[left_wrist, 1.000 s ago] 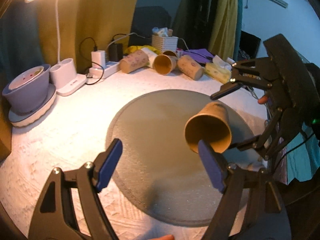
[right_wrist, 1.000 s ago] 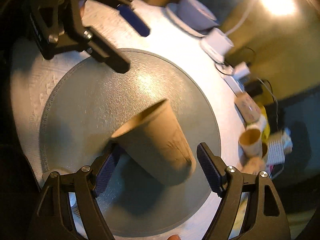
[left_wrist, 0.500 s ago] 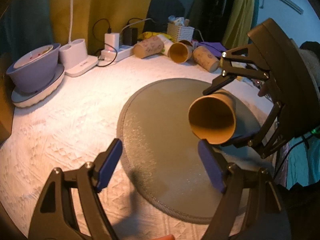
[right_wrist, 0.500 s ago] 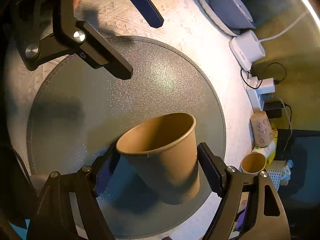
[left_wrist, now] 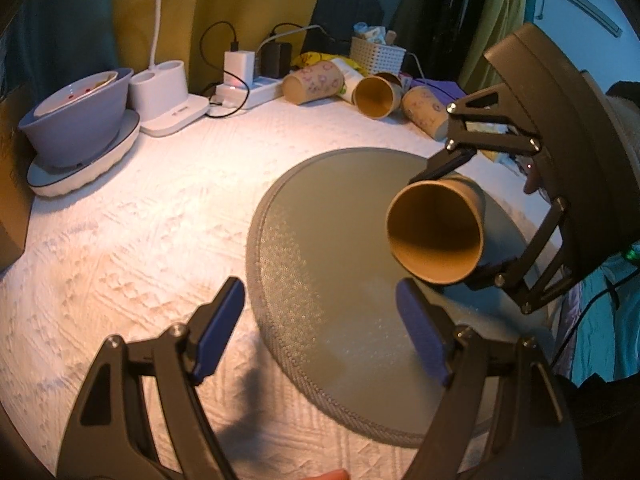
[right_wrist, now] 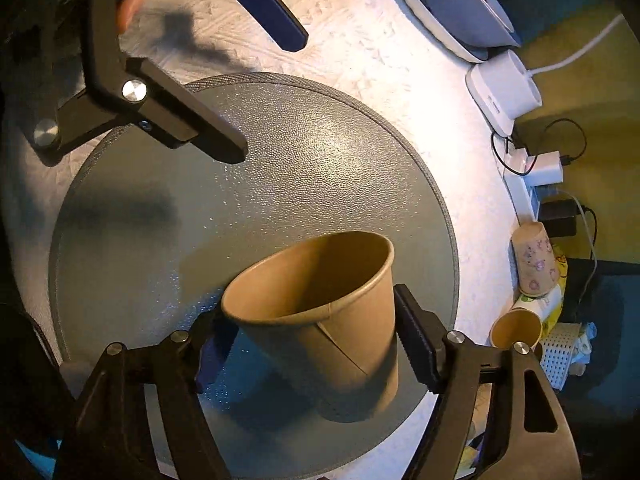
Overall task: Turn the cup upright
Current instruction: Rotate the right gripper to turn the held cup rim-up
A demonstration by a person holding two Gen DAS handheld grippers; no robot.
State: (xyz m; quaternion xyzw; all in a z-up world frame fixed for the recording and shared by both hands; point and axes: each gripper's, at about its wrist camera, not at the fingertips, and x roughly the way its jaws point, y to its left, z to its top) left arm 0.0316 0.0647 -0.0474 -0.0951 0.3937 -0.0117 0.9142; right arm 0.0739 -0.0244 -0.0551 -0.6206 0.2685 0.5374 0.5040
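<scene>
A plain brown paper cup [right_wrist: 320,312] is held between the fingers of my right gripper [right_wrist: 308,340], mouth tilted up and away, its base low over the round grey mat [right_wrist: 280,160]. In the left wrist view the same cup [left_wrist: 436,236] hangs at the right with its open mouth facing the camera, gripped by the right gripper [left_wrist: 448,224]. My left gripper [left_wrist: 320,320] is open and empty, over the mat's near-left edge; it also shows in the right wrist view [right_wrist: 256,92], apart from the cup.
Several paper cups [left_wrist: 376,94] lie on their sides at the back of the white textured cloth [left_wrist: 140,220]. A purple bowl on a white base [left_wrist: 76,120], a white lamp base [left_wrist: 168,96], a power strip with chargers [left_wrist: 244,80] and a white basket [left_wrist: 376,54] line the back.
The right gripper has turned the cup from lying sideways to mouth-up and lowered it toward the mat. The left gripper has drawn back to the left.
</scene>
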